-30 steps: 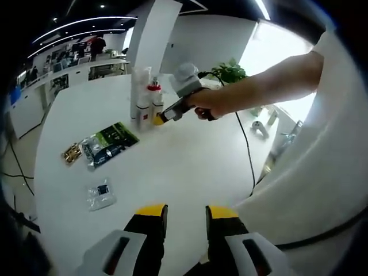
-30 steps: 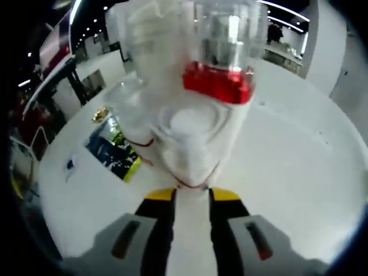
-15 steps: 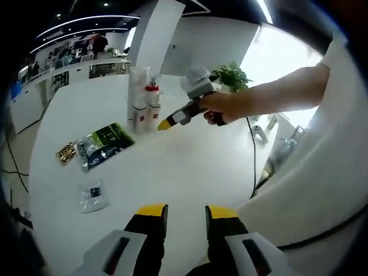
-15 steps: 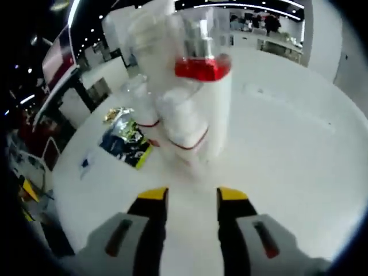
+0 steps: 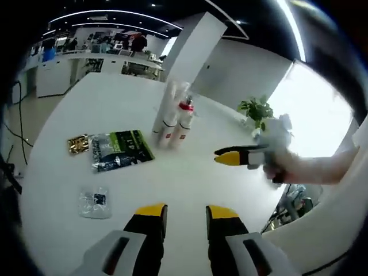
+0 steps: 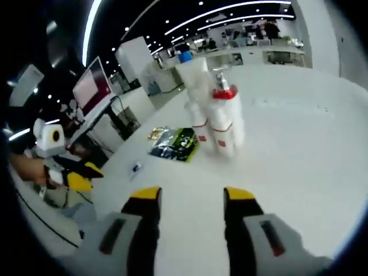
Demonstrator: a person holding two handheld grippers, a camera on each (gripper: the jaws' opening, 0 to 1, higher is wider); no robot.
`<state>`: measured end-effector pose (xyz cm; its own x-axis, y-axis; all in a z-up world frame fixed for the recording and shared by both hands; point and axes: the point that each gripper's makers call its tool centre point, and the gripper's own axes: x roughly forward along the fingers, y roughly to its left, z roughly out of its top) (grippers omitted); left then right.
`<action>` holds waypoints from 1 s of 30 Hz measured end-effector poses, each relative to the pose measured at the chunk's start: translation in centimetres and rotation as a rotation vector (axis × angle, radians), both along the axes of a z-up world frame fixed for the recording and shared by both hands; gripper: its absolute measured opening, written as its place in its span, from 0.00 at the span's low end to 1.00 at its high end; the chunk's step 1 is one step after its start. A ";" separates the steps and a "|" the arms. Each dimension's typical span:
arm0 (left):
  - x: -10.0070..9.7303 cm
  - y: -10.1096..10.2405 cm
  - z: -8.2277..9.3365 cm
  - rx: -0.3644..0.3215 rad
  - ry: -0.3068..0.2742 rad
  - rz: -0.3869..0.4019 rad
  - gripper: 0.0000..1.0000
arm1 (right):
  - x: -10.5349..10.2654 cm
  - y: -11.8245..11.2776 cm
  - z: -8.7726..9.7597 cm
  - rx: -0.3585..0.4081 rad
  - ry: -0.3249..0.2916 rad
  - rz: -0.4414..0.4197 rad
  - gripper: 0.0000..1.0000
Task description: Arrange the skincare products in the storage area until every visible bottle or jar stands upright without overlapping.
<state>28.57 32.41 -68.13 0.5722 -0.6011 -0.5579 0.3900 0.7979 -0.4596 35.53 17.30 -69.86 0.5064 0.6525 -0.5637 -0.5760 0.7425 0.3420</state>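
Backing off from the bottles (image 6: 215, 121), the right gripper (image 6: 190, 198) has let go of the red-collared one and now hangs with its jaws parted and empty, while the left gripper (image 5: 187, 214) hovers, jaws apart and empty too. All bottles stand upright in a tight cluster on the table (image 5: 190, 172), long axes vertical, straight ahead of both grippers, the right one seemingly nearer. Beside the bottles lie flat packets (image 5: 118, 149); bare tabletop lies on the bottles' other side.
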 end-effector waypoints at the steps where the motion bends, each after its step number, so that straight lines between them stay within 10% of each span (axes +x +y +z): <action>1: 0.2 0.3 -0.1 -0.001 0.006 0.022 0.29 | -0.5 0.1 0.6 0.012 -0.016 0.012 0.51; 11: 0.9 1.9 -1.3 0.045 0.022 0.148 0.34 | -4.2 -0.4 1.6 -0.065 -0.020 0.079 0.62; 30: 4.9 8.6 -3.2 0.171 0.021 0.435 0.46 | -7.0 -5.5 1.5 -0.068 0.022 -0.083 0.75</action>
